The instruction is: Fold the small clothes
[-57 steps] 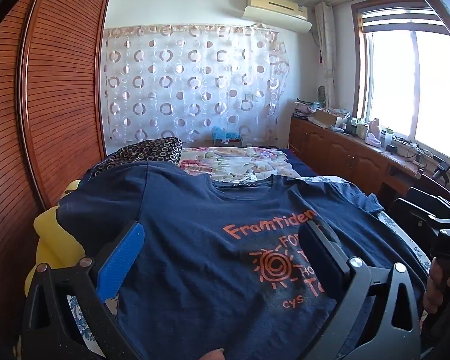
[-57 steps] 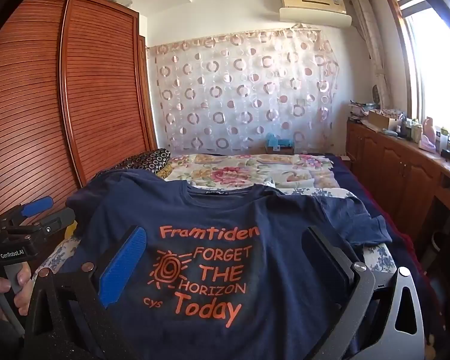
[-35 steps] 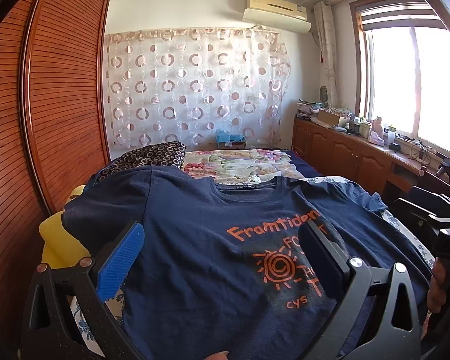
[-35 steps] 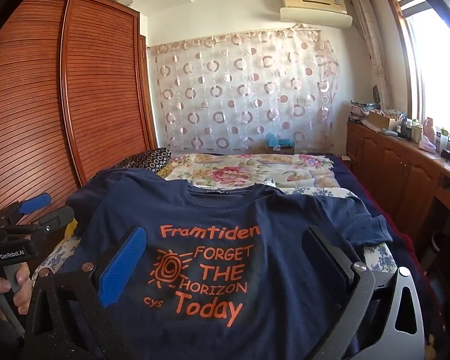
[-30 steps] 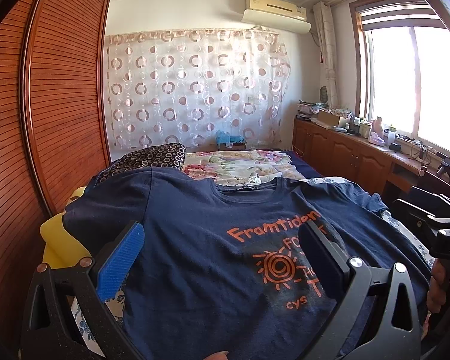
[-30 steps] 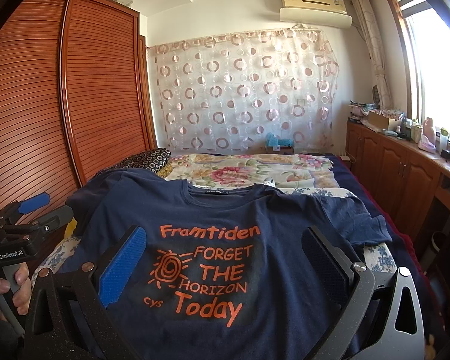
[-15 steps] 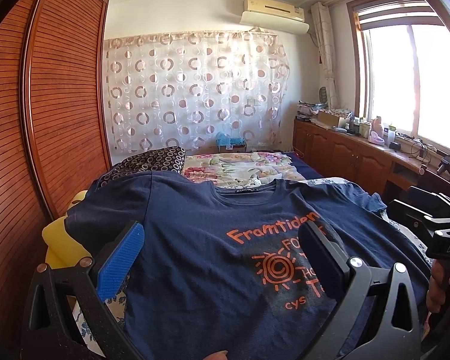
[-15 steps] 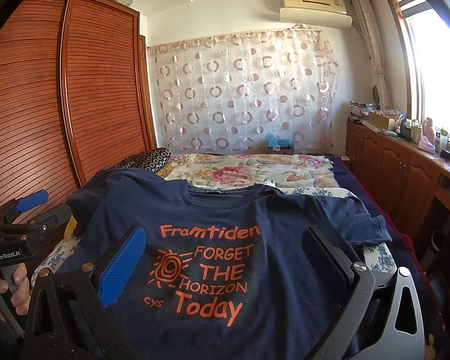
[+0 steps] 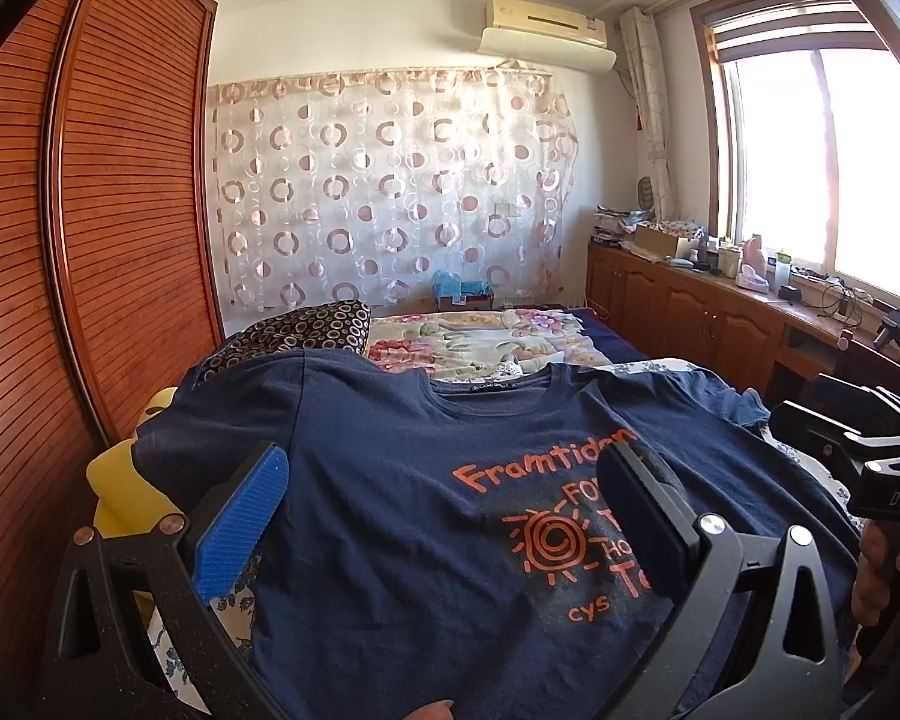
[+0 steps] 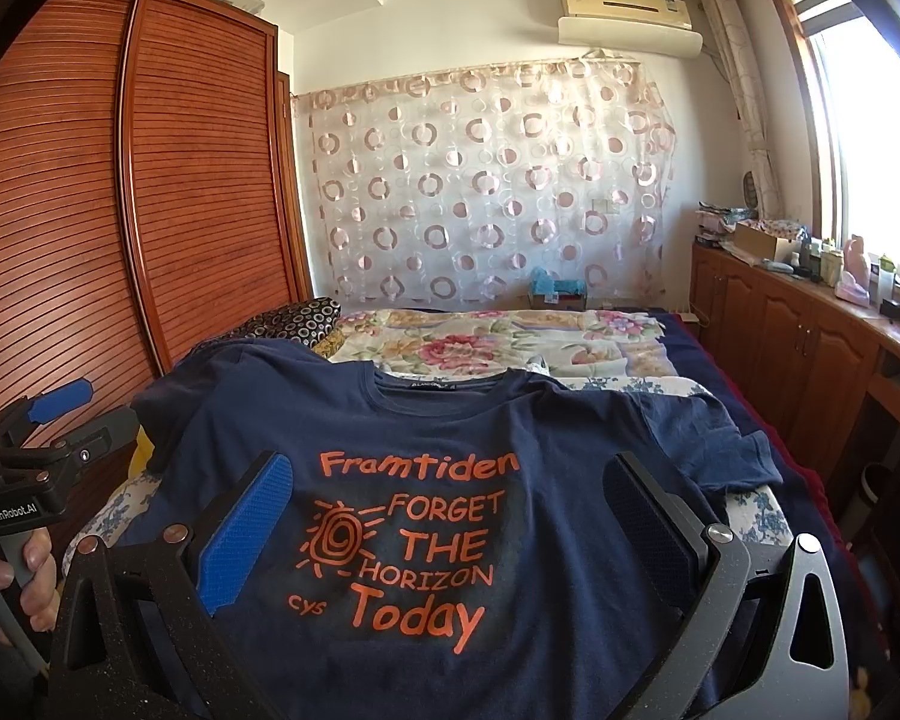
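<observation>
A navy T-shirt [image 9: 390, 480] [image 10: 558, 420] with orange lettering lies spread flat, front up, on the bed, collar toward the far end and both sleeves out. My left gripper [image 9: 444, 480] hovers open over the shirt's left half, nothing between its fingers. Over the print at the shirt's middle, my right gripper [image 10: 450, 492] is open too and holds nothing. In the right wrist view the left gripper [image 10: 60, 414] shows at the left edge, held by a hand [image 10: 6, 582]. The right gripper's black body [image 9: 852, 438] shows at the right edge of the left wrist view.
A floral quilt [image 10: 498, 342] and a dark ring-patterned pillow [image 9: 294, 330] lie beyond the shirt. A yellow cushion [image 9: 126, 480] sits at the bed's left. A slatted wooden wardrobe [image 10: 198, 180] lines the left side. Cluttered wooden cabinets [image 10: 810, 324] run under the window on the right.
The left gripper's view has tipped up a little, so the shirt sits lower in frame. The right gripper and the shirt have not moved.
</observation>
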A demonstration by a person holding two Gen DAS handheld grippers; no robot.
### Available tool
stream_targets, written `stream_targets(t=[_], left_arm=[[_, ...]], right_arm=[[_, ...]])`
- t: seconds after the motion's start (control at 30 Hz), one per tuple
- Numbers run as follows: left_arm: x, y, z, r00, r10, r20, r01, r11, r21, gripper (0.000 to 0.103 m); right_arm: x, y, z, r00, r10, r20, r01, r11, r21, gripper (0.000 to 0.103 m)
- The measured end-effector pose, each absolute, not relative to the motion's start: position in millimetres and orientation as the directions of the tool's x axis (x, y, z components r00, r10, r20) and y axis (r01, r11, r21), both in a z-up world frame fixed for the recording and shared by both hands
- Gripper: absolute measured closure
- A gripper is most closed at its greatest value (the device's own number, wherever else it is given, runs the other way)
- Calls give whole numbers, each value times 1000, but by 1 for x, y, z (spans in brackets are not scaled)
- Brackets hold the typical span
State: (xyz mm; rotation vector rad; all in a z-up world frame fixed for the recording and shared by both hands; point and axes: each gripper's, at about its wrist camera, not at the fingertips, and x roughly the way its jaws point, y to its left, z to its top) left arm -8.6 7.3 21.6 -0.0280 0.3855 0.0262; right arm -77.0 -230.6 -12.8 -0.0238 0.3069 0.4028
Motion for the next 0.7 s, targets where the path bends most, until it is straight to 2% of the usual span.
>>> stream_targets(t=[0.7], left_arm=[[-8,9,26,925,24,-379,-34,999,-20,0]], right_arm=[[-77,-231,-11,875,383,-297,-390,920,40,0]])
